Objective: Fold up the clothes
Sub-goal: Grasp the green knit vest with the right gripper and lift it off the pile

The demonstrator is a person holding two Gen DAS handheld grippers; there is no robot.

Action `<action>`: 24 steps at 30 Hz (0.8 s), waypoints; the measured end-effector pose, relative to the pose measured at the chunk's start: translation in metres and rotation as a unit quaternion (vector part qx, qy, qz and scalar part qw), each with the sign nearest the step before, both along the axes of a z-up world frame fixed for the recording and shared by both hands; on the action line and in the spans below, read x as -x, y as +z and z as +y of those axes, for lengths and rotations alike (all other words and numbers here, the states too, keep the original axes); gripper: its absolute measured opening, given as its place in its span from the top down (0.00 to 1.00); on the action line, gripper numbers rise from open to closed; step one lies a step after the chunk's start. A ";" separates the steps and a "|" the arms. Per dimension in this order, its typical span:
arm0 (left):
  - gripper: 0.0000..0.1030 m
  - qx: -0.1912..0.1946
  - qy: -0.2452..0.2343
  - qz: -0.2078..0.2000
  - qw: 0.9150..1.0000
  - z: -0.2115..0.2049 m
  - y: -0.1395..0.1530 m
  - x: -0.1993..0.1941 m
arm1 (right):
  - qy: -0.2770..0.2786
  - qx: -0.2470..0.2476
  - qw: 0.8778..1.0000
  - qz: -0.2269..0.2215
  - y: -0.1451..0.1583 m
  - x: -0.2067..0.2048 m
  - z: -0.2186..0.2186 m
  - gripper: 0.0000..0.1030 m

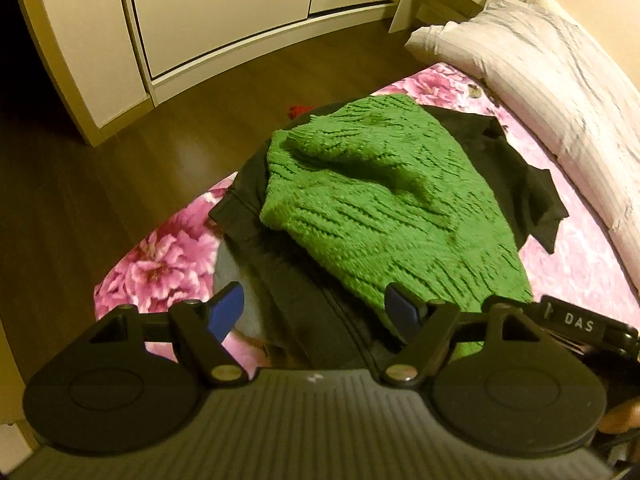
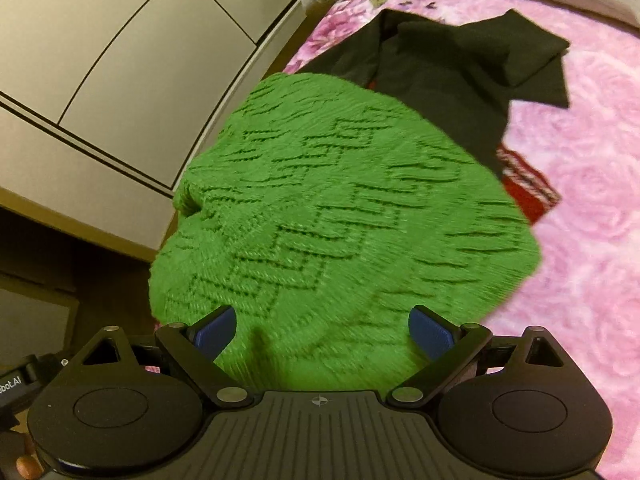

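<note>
At the far left stand pale wardrobe doors (image 1: 224, 12) above a dark wooden floor (image 1: 80, 184), and the bed with its pink flowered cover (image 1: 160, 264) begins just to their right. The left claw (image 1: 316, 312) hangs over the near edge of that bed, its blue pads spread wide with nothing between them; below the gap lies a black garment (image 1: 304, 292), crumpled and partly hanging toward the bed's edge. On top of the black heap rests the green knitted sweater (image 1: 384, 200), bunched rather than flat, one rounded end pointing toward the wardrobe. It sits high on the pile, which probably makes it the piece to fold first, since nothing pins it down. The right claw (image 2: 324, 332) is poised close above the sweater's near hem, pads also held apart and gripping nothing, though the knit fills the space beneath them; both tools point steeply down, a posture suited to pinching two corners of the hem at once. Further right, more black cloth (image 2: 460, 64) spreads out from under the sweater, a red patterned item (image 2: 524, 184) peeks out beside it, and a striped pillow (image 1: 540, 60) lies along the far right of the bed.
</note>
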State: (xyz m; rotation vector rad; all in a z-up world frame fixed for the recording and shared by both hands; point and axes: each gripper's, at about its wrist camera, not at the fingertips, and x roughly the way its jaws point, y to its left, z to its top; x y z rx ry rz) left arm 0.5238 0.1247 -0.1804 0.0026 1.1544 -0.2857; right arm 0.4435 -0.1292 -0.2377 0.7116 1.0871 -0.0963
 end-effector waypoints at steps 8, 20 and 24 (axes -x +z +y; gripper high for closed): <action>0.28 -0.007 0.012 0.014 1.000 0.001 -0.019 -0.022 | 0.041 0.011 0.999 -0.018 -0.031 -0.031 0.022 0.29; 0.31 0.011 0.006 -0.025 1.000 -0.002 0.017 -0.018 | 0.017 -0.018 0.985 -0.174 0.056 0.003 -0.016 0.95; 0.31 0.026 -0.002 -0.049 0.998 -0.004 0.040 -0.003 | -0.037 -0.044 0.968 -0.244 0.110 0.024 -0.045 0.96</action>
